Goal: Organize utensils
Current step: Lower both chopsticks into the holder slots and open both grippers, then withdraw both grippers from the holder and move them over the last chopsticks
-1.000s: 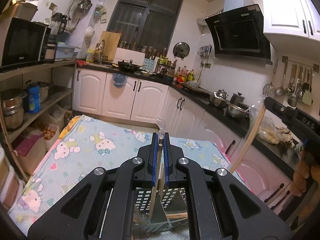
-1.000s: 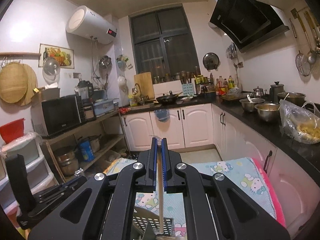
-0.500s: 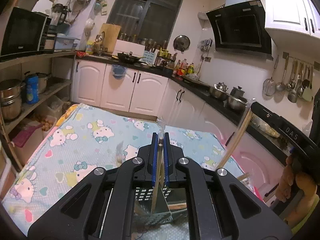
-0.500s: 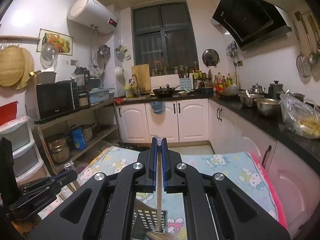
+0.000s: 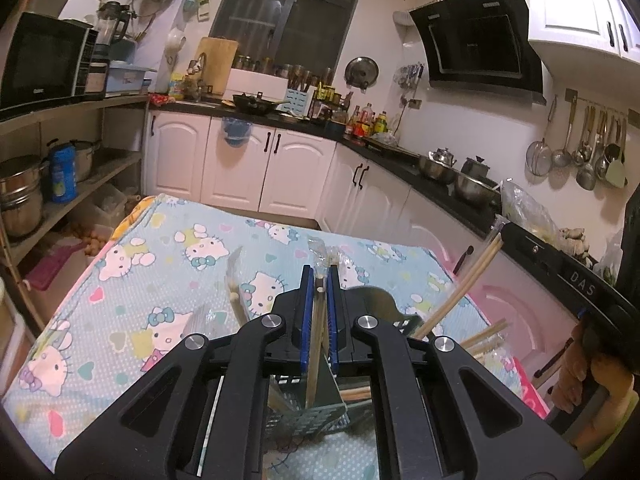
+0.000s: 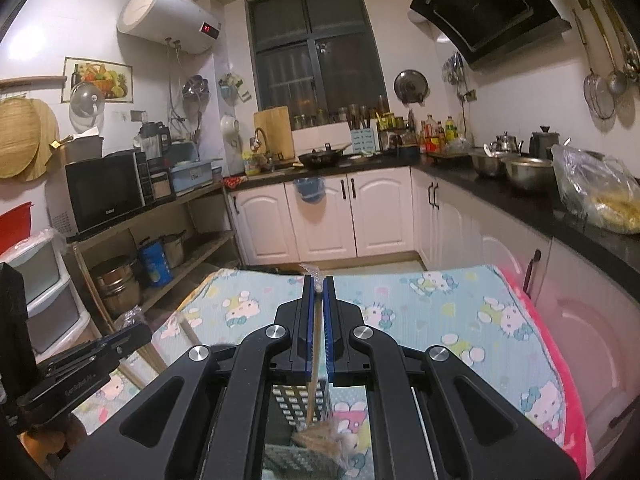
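Left wrist view now takes in far more of the Hello Kitty cloth than a second ago, when the cupboards filled the middle; the camera has tipped down and the perforated holder sits lower between the arms. Clenched on a wrapped pair of chopsticks, the left tool holds them with the long axis running straight away from the lens, top end past the blue pads toward the far cupboards, lower end down inside the holder. To the right, the right tool has come nearer than before, with more chopsticks leaning up and rightward out of the holder beside it. In the right wrist view the right tool is likewise clamped on a single wooden chopstick, upright along the view, its lower end in the holder above a crumpled wrapper; the left tool shows at the left edge, higher than a second ago. A packet stands tilted just left of the left tool's pads.
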{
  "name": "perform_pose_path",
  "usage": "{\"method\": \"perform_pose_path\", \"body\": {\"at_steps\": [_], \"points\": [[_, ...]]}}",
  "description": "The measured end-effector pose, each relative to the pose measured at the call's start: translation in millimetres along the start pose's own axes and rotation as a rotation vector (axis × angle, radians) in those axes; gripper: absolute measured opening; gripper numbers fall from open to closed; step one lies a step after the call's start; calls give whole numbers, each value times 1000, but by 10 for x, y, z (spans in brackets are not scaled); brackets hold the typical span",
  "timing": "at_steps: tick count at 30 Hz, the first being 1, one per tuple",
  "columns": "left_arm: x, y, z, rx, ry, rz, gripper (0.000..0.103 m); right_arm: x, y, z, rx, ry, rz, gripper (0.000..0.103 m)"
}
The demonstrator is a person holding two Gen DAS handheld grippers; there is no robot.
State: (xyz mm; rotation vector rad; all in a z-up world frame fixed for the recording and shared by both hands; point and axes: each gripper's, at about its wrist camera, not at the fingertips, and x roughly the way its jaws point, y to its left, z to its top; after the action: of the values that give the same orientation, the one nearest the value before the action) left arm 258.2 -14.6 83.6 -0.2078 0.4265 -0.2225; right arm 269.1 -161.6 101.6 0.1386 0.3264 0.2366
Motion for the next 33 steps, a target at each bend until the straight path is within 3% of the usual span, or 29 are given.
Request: {"method": "perform_pose_path", "body": {"at_steps": [8, 11, 17, 23, 27, 33], "points": [[-26, -9, -41, 8, 27, 8, 4, -82, -42, -91, 30, 57, 10, 6], [-43, -5, -48, 0, 48, 8, 13, -126, -45, -116, 31, 68, 6, 19], [-105, -8, -64, 0, 59, 10, 22, -220, -38, -152, 31, 79, 6, 24], [-171, -20, -68, 4, 62, 12, 38, -321, -29, -167, 28, 82, 7, 31], [-242, -18, -106, 1, 63, 13, 47, -427, -21, -202, 31, 83, 11, 43], [-360, -7, -148, -6, 60, 15, 62, -558, 7, -276, 29, 91, 16, 47]]}}
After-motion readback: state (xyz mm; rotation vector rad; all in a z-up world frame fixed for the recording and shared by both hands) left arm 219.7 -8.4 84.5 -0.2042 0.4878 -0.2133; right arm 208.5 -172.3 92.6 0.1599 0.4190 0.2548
